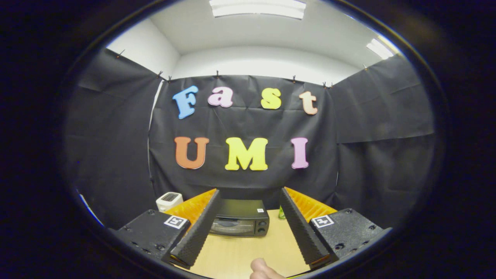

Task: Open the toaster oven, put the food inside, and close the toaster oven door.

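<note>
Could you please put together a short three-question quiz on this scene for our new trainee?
1. True or false: the toaster oven door is shut.
2. Where does the toaster oven stand relative to the gripper? A) clamped between the fingers B) beyond the open fingers, on the wooden table C) behind the white appliance
3. Fill in: the fingers are spread apart and hold ____.

Key
1. True: the glass door sits flush against the front.
2. B: it is farther along the table, seen through the gap between the fingers.
3. Nothing; a fingertip shows near the table's close edge.
</note>
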`<state>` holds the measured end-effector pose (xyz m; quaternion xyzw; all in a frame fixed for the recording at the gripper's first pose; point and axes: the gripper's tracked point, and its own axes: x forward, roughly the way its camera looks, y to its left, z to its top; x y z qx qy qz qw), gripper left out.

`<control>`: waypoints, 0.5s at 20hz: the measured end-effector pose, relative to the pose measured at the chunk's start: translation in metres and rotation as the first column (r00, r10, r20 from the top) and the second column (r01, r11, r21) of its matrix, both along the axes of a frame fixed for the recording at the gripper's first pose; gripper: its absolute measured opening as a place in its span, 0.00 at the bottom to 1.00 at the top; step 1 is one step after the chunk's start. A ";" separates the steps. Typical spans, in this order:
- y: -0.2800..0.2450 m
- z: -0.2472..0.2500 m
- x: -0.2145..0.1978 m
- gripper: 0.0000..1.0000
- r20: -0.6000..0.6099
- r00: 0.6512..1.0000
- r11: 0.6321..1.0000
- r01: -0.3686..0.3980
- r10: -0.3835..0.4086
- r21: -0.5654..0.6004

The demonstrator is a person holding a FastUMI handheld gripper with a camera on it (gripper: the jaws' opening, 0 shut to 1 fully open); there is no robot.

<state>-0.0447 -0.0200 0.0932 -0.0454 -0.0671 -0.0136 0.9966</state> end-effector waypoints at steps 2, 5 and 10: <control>0.008 -0.024 -0.008 1.00 -0.039 0.999 1.000 -0.027 0.027 0.006; 0.009 -0.056 -0.010 1.00 -0.090 0.995 0.999 -0.051 0.051 0.005; -0.007 -0.084 -0.014 1.00 -0.108 0.994 0.998 -0.014 0.020 0.060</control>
